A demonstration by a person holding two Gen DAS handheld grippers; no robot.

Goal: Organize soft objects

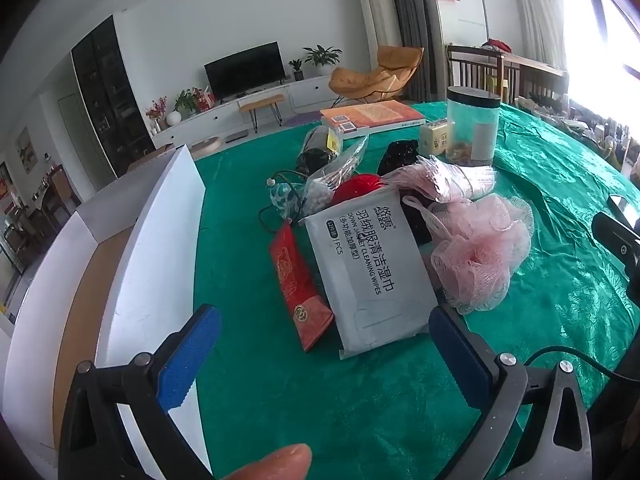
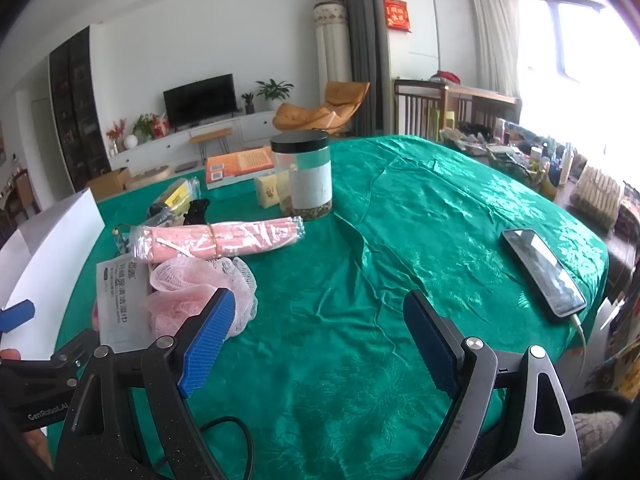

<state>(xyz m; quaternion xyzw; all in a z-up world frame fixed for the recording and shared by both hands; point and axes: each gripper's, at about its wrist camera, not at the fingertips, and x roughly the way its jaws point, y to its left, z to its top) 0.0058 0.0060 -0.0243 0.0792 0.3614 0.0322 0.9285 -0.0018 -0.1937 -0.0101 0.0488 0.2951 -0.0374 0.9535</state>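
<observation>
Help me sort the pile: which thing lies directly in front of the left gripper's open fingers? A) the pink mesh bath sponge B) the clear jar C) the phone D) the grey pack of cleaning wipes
D: the grey pack of cleaning wipes lies between and just ahead of the left gripper, whose fingers stand open.

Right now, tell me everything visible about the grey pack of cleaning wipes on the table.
The grey pack of cleaning wipes is a flat, soft plastic pouch with dark printed lettering and a resealable flap outline near its close end. It lies face up on the green tablecloth, overlapping a red packet on one side, with the pink mesh bath sponge against its other side and a red ball at its far end. It sits ahead of the open left gripper, untouched.
</observation>
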